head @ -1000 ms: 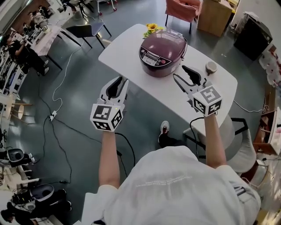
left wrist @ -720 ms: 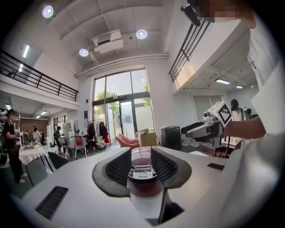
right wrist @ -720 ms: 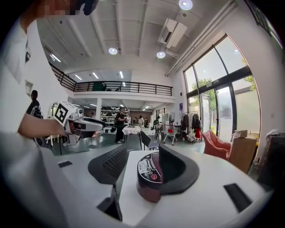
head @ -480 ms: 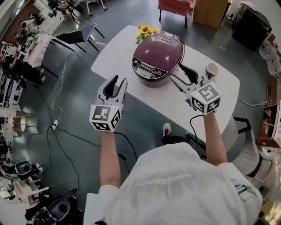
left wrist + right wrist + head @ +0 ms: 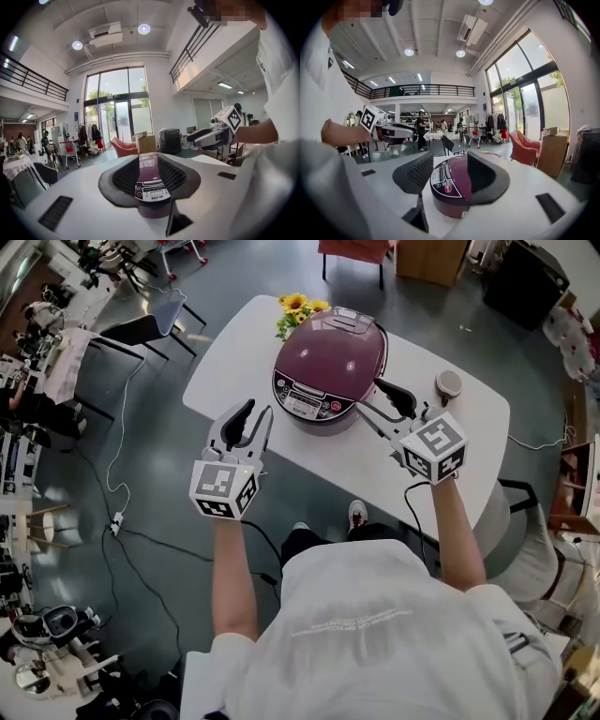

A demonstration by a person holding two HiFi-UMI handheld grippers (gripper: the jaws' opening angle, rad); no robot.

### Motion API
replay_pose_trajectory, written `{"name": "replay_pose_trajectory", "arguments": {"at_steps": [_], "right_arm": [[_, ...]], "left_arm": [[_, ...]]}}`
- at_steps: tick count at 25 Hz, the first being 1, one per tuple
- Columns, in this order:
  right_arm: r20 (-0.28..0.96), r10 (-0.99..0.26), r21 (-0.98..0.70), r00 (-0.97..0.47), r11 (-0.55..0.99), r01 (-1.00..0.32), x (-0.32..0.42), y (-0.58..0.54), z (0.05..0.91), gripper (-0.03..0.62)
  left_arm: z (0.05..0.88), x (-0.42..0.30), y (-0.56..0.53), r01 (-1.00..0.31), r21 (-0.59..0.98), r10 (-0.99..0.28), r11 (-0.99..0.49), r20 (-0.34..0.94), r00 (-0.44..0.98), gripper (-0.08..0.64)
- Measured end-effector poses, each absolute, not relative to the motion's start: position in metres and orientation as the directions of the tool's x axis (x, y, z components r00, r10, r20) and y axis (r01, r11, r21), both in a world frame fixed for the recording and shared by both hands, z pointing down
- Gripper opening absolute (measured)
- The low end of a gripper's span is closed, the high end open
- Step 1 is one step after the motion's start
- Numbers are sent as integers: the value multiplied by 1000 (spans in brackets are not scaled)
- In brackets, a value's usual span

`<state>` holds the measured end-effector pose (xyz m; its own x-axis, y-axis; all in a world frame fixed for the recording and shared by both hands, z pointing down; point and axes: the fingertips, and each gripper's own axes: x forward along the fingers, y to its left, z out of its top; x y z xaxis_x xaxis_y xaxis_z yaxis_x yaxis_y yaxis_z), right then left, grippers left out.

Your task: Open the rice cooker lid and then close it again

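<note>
Evidently set for the lid (image 5: 339, 341) — aimed at the shut rice cooker (image 5: 304, 405), left gripper (image 5: 255, 413) jaws narrowly parted, just narrowing, right gripper (image 5: 372, 395) half-open — both empty.

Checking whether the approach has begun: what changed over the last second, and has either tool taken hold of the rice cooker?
Both tools advanced toward the rice cooker; the right tool now sits by its front right side, the left tool near the table edge, its jaws just closing slightly with nothing between them. Nothing grasped. Lid shut, cooker unmoved.
</note>
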<state>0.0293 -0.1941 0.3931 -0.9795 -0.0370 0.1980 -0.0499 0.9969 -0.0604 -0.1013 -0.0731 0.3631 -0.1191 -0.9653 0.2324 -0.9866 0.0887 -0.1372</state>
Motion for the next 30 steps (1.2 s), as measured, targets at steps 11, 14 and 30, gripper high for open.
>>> {"name": "replay_pose_trajectory", "arguments": {"at_steps": [11, 14, 30], "right_arm": [[237, -283, -75, -930, 949, -308, 3, -196, 403, 232], [258, -358, -77, -897, 918, -389, -2, -195, 409, 224], [329, -593, -121, -735, 746, -655, 5, -182, 437, 216]], "left_arm": [[388, -154, -122, -974, -164, -947, -159, 305, 103, 141], [397, -159, -140, -949, -175, -919, -261, 345, 189, 144], [433, -127, -181, -744, -161, -715, -648, 464, 523, 143]]}}
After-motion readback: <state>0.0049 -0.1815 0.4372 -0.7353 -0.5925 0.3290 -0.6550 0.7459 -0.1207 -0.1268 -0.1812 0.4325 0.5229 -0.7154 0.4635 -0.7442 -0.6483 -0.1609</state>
